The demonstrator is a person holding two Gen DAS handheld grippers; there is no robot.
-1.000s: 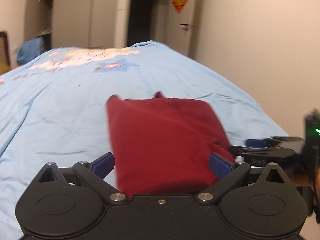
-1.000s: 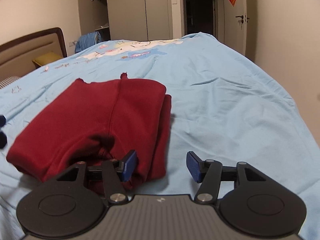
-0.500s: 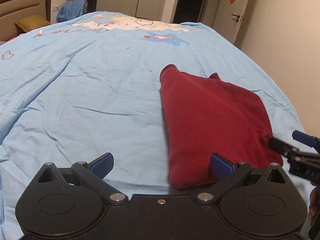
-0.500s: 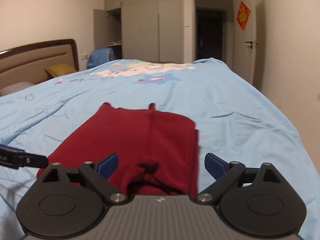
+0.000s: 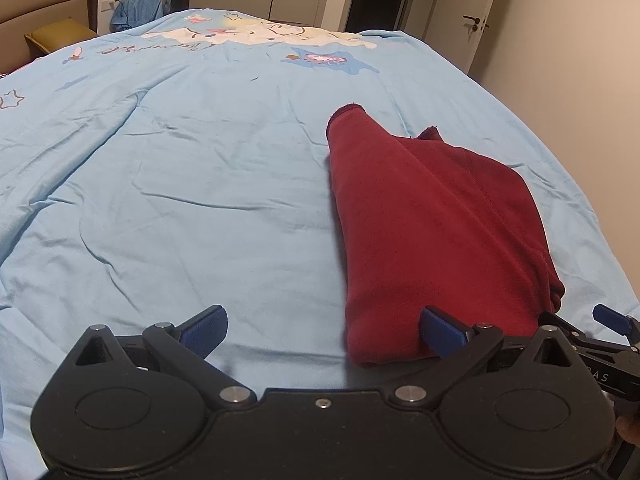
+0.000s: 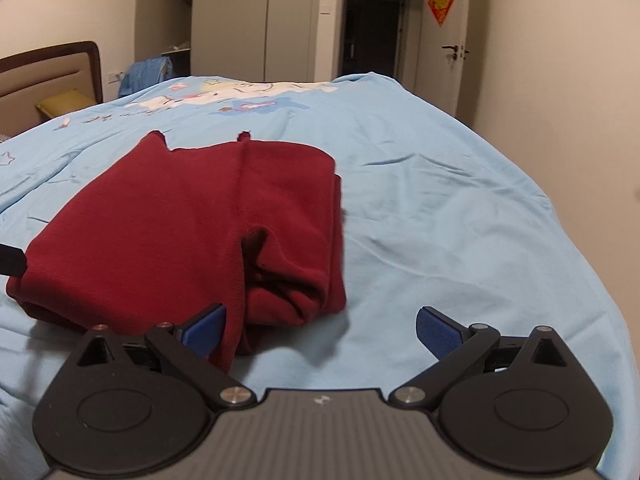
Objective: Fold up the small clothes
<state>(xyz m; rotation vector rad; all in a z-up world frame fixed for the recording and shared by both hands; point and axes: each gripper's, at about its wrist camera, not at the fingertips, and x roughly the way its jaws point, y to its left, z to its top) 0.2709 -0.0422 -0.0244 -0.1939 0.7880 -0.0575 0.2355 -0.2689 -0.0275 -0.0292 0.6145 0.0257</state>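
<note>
- Spreading now, my right gripper (image 6: 320,330) jaws have let the red garment (image 6: 192,224) go; its near edge lies by their left pad.
- My left gripper (image 5: 320,330) stays wide, garment beside its right pad.
- Fold looks laid on the bed (image 5: 180,184).

Matt dark-red knit garment (image 6: 168,216) lies on smooth, faintly creased light-blue cotton-like bedcover (image 5: 180,184).
</note>
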